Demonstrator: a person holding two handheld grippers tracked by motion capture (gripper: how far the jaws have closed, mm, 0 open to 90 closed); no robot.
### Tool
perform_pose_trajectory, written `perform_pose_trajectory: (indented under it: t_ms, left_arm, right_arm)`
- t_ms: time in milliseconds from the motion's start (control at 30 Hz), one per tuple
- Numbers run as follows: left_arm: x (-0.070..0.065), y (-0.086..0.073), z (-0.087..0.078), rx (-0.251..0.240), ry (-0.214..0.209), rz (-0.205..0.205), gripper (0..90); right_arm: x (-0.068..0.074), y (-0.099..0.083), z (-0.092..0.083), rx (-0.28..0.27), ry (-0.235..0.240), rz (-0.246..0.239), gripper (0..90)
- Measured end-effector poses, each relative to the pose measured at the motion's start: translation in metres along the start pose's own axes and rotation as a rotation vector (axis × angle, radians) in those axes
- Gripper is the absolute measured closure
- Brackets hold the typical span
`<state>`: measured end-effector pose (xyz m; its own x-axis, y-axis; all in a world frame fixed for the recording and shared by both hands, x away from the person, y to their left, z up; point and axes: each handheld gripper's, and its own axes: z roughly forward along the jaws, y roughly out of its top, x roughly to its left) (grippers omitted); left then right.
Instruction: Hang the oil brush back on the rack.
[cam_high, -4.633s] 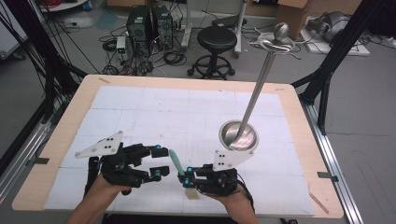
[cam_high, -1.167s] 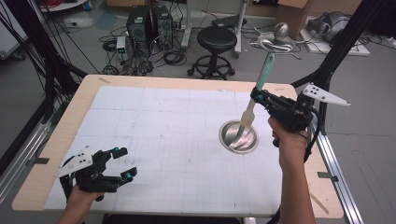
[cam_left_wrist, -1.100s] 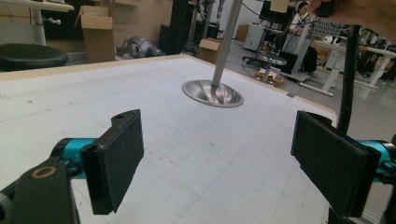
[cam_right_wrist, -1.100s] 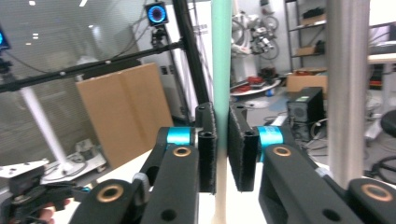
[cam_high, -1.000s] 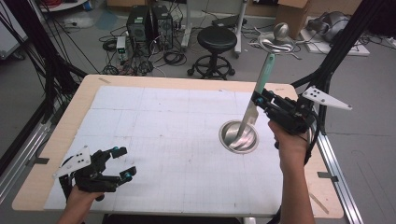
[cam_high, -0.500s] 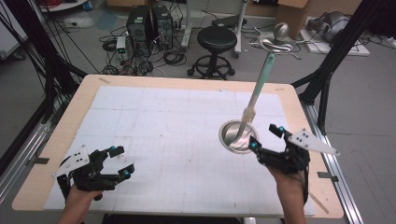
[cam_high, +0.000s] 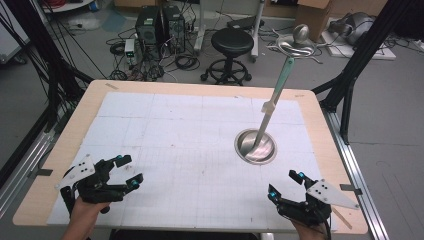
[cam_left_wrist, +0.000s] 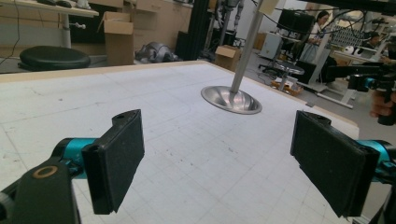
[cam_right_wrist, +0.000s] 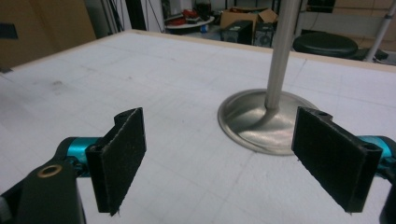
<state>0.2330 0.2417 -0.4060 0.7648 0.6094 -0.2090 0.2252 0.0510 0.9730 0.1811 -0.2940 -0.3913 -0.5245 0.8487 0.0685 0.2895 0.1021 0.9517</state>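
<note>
White mat table (cam_high: 150, 130): both grippers, left (cam_high: 127, 172) & right (cam_high: 285, 184), wide open, empty; stray swing could topple stand (cam_high: 256, 146).

One metal stand (cam_high: 256, 146), two grippers (cam_high: 127, 172) (cam_high: 285, 184), one stool (cam_high: 233, 40), one table (cam_high: 80, 115)

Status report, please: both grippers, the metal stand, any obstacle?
Left gripper open, empty, near the table's left edge. Right gripper open, empty, just released. Silver metal stand with round base and upright pole standing free. Nothing in the way.
</note>
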Motion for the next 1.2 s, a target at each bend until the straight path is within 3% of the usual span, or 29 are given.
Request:
perform_pose_trajectory:
  t_ms: [267,700,1200]
  left_arm:
    - [-0.0003,-0.0012,-0.0028,0.005,0.004,0.01,17.9]
    - [0.0006,-0.0029,-0.0038,0.006,0.0,0.001,17.9]
    - [-0.0016,-0.0042,-0.0027,0.007,-0.014,0.008,17.8]
  right_arm:
    - [-0.0011,-0.0017,-0.0051,-0.023,0.0,0.023,16.6]
    - [0.0001,-0.0018,-0.0029,-0.012,-0.002,0.02,16.7]
    - [-0.0061,-0.002,-0.009,-0.034,-0.021,0.035,16.7]
